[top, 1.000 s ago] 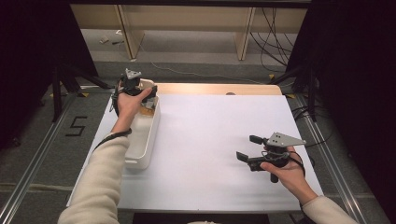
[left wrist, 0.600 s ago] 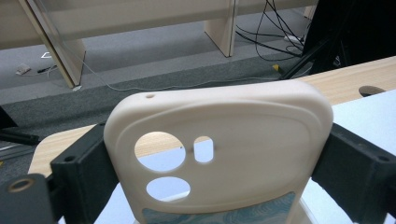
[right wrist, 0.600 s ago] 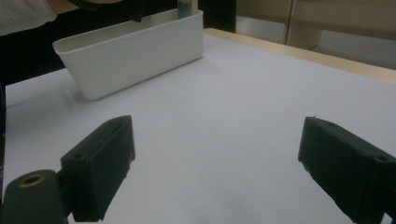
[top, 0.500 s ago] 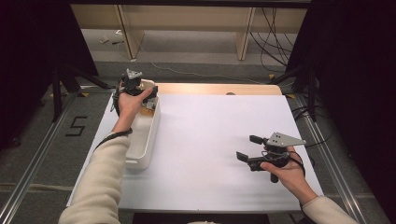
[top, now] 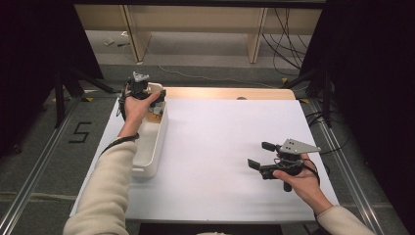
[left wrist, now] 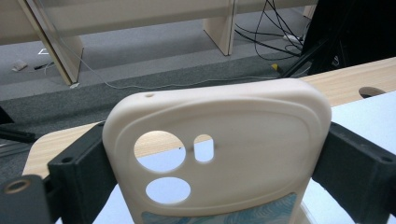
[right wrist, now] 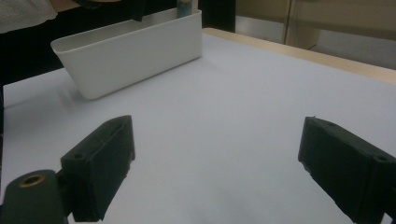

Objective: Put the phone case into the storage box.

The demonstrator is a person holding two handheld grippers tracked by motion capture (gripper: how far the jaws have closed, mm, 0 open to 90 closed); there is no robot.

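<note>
The cream soft-plastic phone case with camera cut-outs (left wrist: 219, 154) sits pinched between my left gripper's (top: 138, 88) jaws, held over the far end of the long white plastic bin (top: 155, 142). My right gripper (top: 261, 155) hovers well right of that bin, jaws spread with nothing between them. A black "5" (top: 81, 132) marks the floor left of the bin.

Cream knitted sleeves cover both forearms. Each tool is black: the left tool (top: 142, 90) and right tool (top: 259, 154) carry a grey three-cornered plate on top, blocky matte jaws with small screw holes, and a brass-ringed hole.
</note>
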